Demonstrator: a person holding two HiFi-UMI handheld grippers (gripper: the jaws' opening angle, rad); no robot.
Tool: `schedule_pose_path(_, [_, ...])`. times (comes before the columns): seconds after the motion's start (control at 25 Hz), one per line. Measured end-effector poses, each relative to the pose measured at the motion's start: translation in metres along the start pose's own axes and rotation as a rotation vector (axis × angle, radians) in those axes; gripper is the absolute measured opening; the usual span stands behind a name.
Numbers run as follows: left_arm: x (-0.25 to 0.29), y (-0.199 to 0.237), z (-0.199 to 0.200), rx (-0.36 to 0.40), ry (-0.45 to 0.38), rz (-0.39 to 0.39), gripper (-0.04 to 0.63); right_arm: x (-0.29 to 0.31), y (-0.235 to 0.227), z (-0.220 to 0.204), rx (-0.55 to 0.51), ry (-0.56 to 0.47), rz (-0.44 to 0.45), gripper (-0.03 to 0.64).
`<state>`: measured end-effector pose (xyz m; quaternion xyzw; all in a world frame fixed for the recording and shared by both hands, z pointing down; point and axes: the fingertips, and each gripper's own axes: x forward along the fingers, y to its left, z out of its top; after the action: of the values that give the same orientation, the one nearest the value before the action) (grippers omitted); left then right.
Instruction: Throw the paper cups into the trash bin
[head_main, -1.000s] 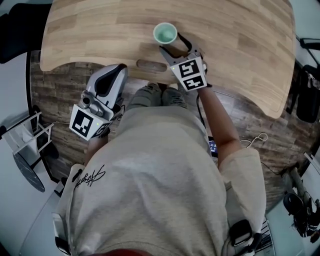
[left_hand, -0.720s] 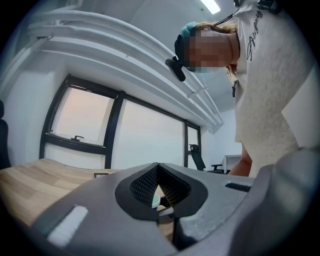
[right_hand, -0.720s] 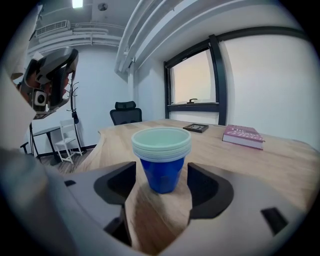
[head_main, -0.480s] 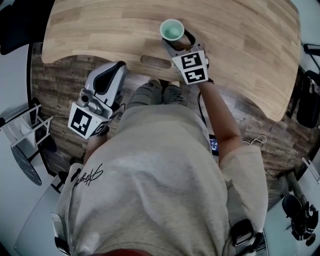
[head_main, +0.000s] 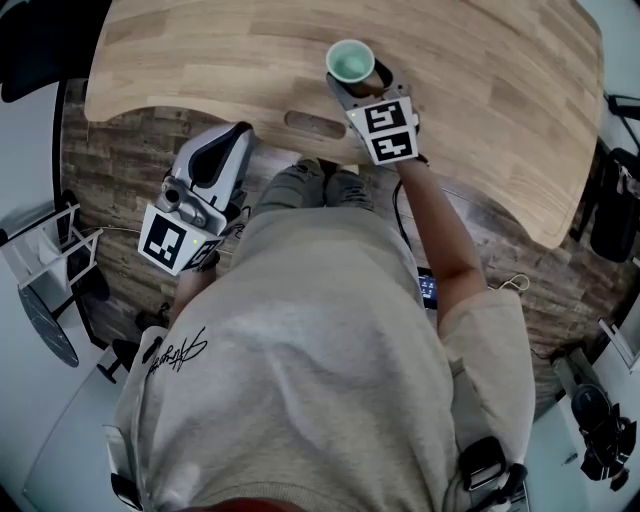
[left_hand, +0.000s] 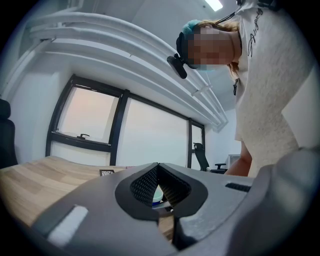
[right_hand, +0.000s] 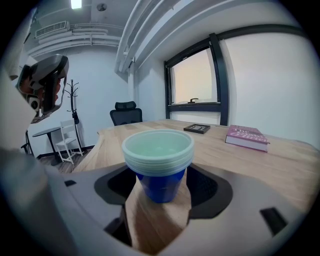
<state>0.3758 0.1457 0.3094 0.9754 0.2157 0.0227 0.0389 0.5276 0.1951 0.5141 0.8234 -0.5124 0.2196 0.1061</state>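
A stack of paper cups (head_main: 350, 62), blue outside with pale green rims, stands upright on the wooden table (head_main: 200, 50) near its front edge. My right gripper (head_main: 360, 80) is open, with one jaw on either side of the stack (right_hand: 158, 162); small gaps show on both sides in the right gripper view. My left gripper (head_main: 232, 140) hangs below the table's front edge, left of the person's legs, shut with nothing held. In the left gripper view the jaws (left_hand: 158, 167) meet, and a sliver of the cups (left_hand: 157, 193) shows beyond them. No trash bin is in view.
A pink book (right_hand: 247, 137) and a flat black item (right_hand: 200, 128) lie farther along the table. An office chair (right_hand: 125, 114), a white chair (right_hand: 65, 137) and a coat stand (right_hand: 72, 100) stand beyond the table's end. A white rack (head_main: 40, 265) sits on the floor at left.
My right gripper has slid forward over the table so its jaws now flank the cup stack. The left gripper has stayed where it was.
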Motion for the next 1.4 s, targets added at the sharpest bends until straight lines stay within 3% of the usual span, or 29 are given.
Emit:
schedule_pose_path(0.76, [0.007,0.004,0.009,0.019,-0.014,0.000,0.003,-0.009,-0.005,0.007,0.026,-0.033,-0.012,0.291])
schedule_pose_path(1.4, [0.033,-0.007,0.015,0.031,-0.031,-0.076,0.003,-0.044,-0.009,0.033,0.033,-0.050,-0.026,0.291])
